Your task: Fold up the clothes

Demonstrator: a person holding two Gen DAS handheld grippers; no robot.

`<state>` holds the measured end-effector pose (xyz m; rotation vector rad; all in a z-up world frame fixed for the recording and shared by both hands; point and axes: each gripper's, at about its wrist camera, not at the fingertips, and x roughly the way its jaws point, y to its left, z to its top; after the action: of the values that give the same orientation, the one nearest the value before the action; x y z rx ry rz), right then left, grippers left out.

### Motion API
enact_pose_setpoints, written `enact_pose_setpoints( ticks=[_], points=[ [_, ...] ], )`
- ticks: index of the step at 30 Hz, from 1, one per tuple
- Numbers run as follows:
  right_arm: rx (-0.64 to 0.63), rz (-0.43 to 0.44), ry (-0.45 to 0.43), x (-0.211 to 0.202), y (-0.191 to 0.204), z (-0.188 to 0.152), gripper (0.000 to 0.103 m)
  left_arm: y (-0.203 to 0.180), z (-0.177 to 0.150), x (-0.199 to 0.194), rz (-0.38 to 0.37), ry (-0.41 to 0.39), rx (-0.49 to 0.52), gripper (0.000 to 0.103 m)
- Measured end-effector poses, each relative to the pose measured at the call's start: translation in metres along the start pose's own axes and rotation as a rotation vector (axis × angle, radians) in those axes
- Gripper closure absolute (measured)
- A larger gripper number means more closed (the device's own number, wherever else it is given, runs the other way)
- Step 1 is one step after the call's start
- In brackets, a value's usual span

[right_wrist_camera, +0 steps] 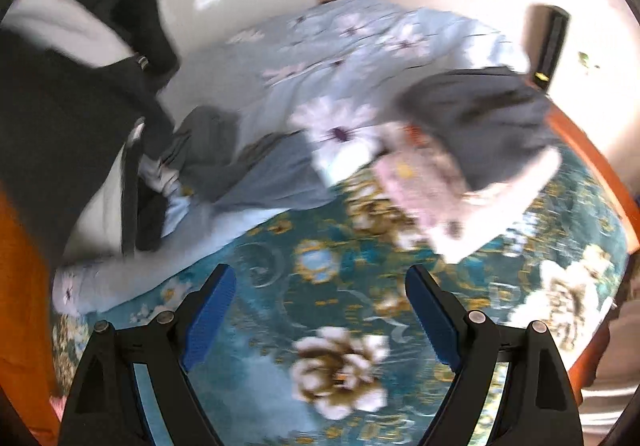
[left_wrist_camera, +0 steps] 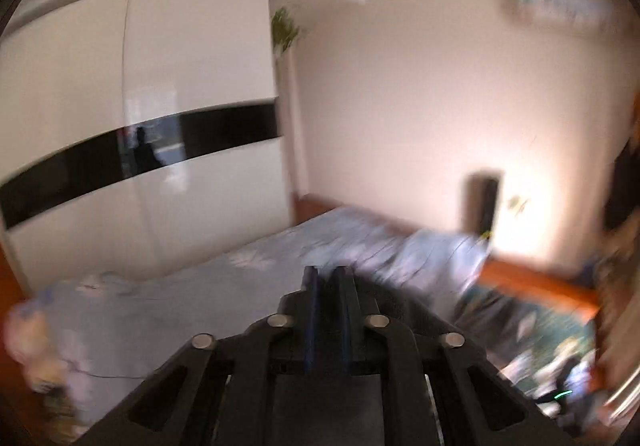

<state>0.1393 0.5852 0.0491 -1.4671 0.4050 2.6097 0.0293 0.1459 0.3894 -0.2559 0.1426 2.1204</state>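
A dark garment (right_wrist_camera: 60, 118) with a pale lining hangs at the upper left of the right wrist view and reaches down to the bed. My left gripper (left_wrist_camera: 329, 276) is shut, raised above the bed, with blurred dark cloth (left_wrist_camera: 404, 310) draped just right of its fingers. My right gripper (right_wrist_camera: 320, 272) is open above the teal floral blanket (right_wrist_camera: 280, 278), nothing between its blue pads (right_wrist_camera: 208, 314). A grey garment (right_wrist_camera: 224, 158) lies crumpled on the bed beyond it. A stack of clothes (right_wrist_camera: 480, 118), grey on top of pink and white, sits at the right.
A light blue flowered quilt (right_wrist_camera: 360, 46) is bunched across the far half of the bed. An orange wooden bed frame (right_wrist_camera: 584, 150) runs along the right. A white wardrobe (left_wrist_camera: 140, 86) with a black band stands behind the bed. An air conditioner (left_wrist_camera: 560, 2) hangs high on the wall.
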Motion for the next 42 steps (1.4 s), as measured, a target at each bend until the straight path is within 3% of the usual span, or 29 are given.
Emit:
enact_pose_setpoints(
  ticks=[3,6,9,11,14,17,23,24,25,26,28,32,38,40,42],
  points=[
    [0.046,-0.067,0.006,-0.014,-0.053,-0.004,0.016,-0.007,0.015,-0.052,-0.025,-0.093,-0.132,0.103],
    [0.059,-0.123,0.044,-0.016,-0.091,-0.012,0.016,-0.006,-0.004,-0.076,0.035,-0.032,-0.197,0.103],
    [0.073,-0.149,0.081,-0.017,-0.114,-0.026,0.016,-0.005,-0.053,-0.065,0.126,0.169,-0.192,0.103],
    [0.087,-0.143,0.104,-0.014,-0.120,-0.036,0.016,-0.009,-0.094,-0.054,0.142,0.300,-0.199,0.103],
    [0.108,-0.134,0.137,-0.010,-0.130,-0.050,0.016,-0.022,-0.160,-0.030,0.082,0.482,-0.281,0.103],
    [0.099,-0.108,0.164,-0.007,-0.131,-0.062,0.016,-0.050,-0.218,-0.006,0.038,0.616,-0.352,0.102],
    [0.097,-0.114,0.217,0.000,-0.155,-0.090,0.016,-0.169,-0.308,0.059,-0.029,0.829,-0.251,0.101],
    [0.101,-0.120,0.225,0.000,-0.162,-0.096,0.016,-0.188,-0.319,0.068,-0.037,0.858,-0.233,0.098],
    [0.106,-0.126,0.234,0.001,-0.169,-0.103,0.016,-0.202,-0.329,0.077,-0.043,0.885,-0.219,0.086],
    [0.118,-0.133,0.244,0.001,-0.176,-0.110,0.016,-0.216,-0.339,0.085,-0.052,0.910,-0.206,0.065],
    [0.157,-0.135,0.272,0.004,-0.190,-0.126,0.016,-0.248,-0.362,0.098,-0.077,0.963,-0.178,0.040],
    [0.249,-0.152,0.319,0.006,-0.220,-0.158,0.016,-0.319,-0.405,0.121,-0.148,1.044,-0.002,0.039],
    [0.360,-0.175,0.370,0.001,-0.259,-0.204,0.016,-0.424,-0.460,0.135,-0.243,1.018,0.559,0.035],
    [0.387,-0.182,0.383,0.001,-0.267,-0.215,0.016,-0.452,-0.481,0.136,-0.262,0.981,0.781,0.032],
    [0.418,-0.185,0.392,0.001,-0.276,-0.226,0.016,-0.470,-0.501,0.139,-0.285,0.971,0.940,0.032]
  ],
)
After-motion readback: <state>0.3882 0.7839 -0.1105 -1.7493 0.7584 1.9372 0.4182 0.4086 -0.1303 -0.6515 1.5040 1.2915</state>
